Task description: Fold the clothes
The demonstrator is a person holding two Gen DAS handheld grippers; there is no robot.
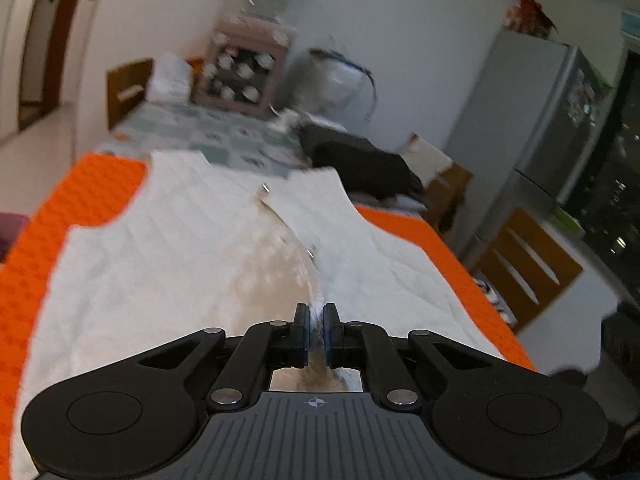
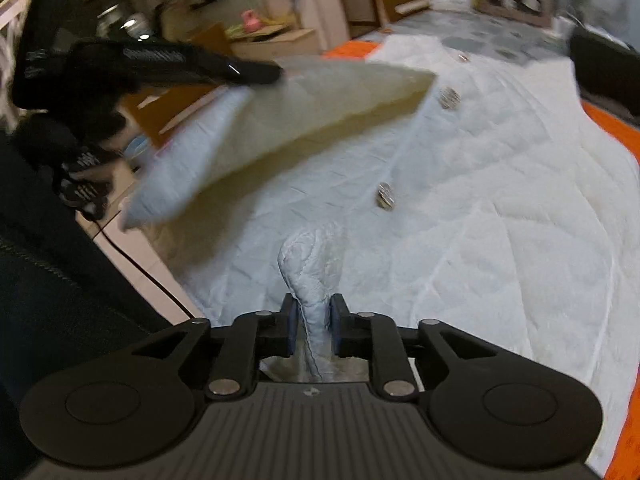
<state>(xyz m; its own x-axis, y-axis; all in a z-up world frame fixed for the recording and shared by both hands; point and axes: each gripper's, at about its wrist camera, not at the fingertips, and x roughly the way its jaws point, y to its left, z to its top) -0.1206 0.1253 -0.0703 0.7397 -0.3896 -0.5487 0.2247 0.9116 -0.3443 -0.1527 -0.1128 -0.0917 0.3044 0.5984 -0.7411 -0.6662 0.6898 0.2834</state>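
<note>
My left gripper [image 1: 316,330] is pinching the hem of the white quilted vest [image 1: 180,240], which lies spread along the orange mat [image 1: 92,188], shoulders toward the mat's far edge. My right gripper [image 2: 314,330] is clamped on a bunched fold of the vest near its metal snaps [image 2: 385,196], and in the right wrist view the left gripper lifts one panel off the mat.

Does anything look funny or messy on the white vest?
Yes. The white quilted vest has a brownish patch on its inner lining near the front opening, just ahead of the left gripper. It could be a stain or only shadow.
</note>
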